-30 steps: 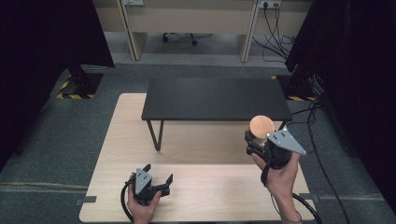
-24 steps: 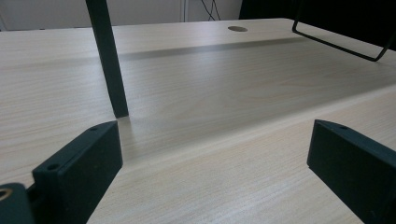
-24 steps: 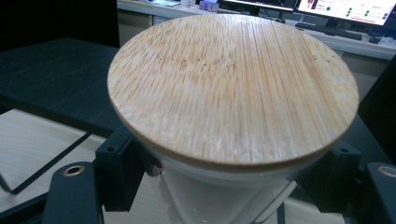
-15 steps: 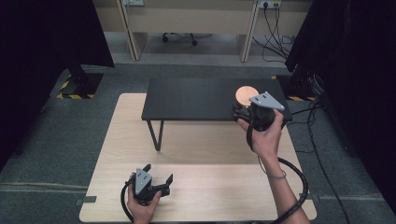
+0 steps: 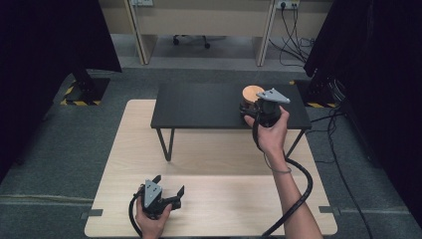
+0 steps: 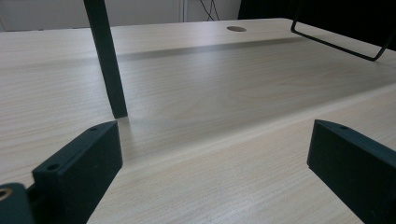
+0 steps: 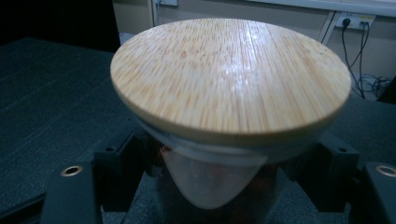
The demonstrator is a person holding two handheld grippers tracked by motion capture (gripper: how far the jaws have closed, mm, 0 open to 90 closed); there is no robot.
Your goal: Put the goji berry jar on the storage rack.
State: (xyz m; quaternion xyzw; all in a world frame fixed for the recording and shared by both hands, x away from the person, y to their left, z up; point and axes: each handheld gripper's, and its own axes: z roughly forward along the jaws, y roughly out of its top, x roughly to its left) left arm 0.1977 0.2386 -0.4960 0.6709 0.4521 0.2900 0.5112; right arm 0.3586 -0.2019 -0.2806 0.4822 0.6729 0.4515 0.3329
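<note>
A glass jar with a round bamboo lid (image 7: 231, 77) sits between the jaws of my right gripper (image 7: 224, 163), which is shut on the jar below the lid. In the high view the jar (image 5: 252, 93) is over the right part of the black low table (image 5: 199, 107), with my right gripper (image 5: 249, 110) held by a hand just behind it. Whether the jar rests on the black top cannot be told. My left gripper (image 5: 171, 191) lies on the light wooden table (image 5: 239, 199) near its front edge, jaws wide apart and nothing between them (image 6: 215, 158).
A black leg (image 6: 106, 56) of the low table stands close ahead of the left gripper, and a wire leg frame (image 6: 345, 42) is farther right. A thick black cable (image 5: 298, 194) trails from the right gripper across the wooden table. Grey floor surrounds the tables.
My right gripper has carried the jar forward and to the left, from the wooden table's right side to above the black low table. The left gripper has stayed put.
</note>
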